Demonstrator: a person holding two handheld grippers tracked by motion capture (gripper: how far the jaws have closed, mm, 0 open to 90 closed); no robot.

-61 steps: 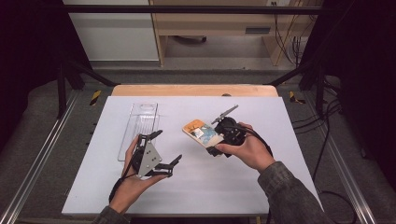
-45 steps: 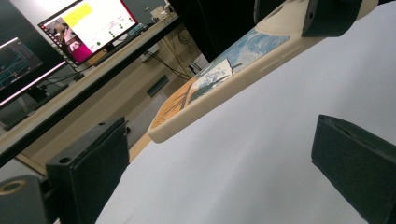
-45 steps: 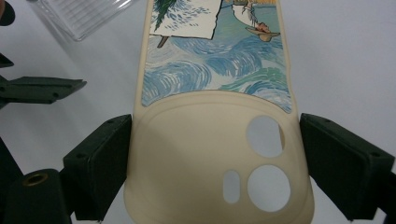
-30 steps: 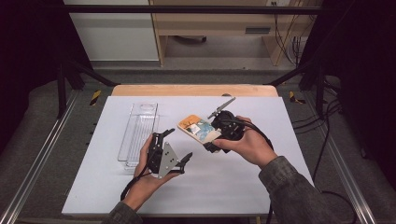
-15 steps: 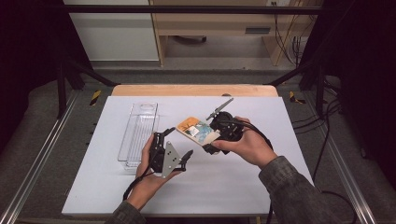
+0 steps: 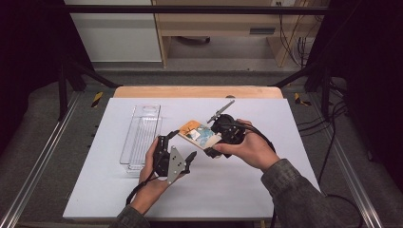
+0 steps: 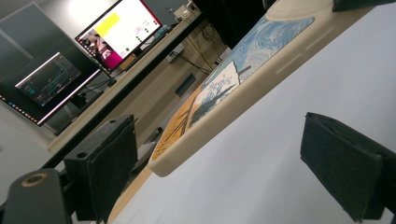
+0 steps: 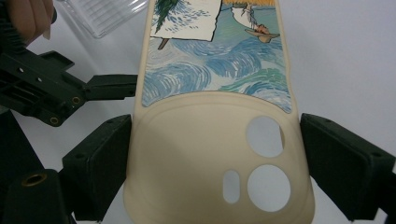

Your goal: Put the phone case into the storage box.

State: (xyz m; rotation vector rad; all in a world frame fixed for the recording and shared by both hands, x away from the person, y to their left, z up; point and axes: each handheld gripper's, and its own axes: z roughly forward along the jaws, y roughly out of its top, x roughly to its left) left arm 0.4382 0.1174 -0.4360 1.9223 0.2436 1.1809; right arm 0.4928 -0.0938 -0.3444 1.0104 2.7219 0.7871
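White table (image 6: 247, 190), wooden strip (image 6: 197, 91) along far edge. Grey floor (image 6: 43, 156) around it, metal rails (image 6: 33, 175) along left and right sides. Black frame bars (image 6: 71, 71) and dark curtains at both sides. Beyond far edge: white cabinet (image 6: 114, 33), wooden desk (image 6: 223, 21), cables (image 6: 290, 28) hanging at right. Left gripper view: two lit monitors (image 7: 116, 30) on long desk, grey wall behind.

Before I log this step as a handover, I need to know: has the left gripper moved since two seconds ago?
Yes. The left gripper has moved right and slightly forward, away from the clear tray's near end toward the phone case that the right gripper holds.
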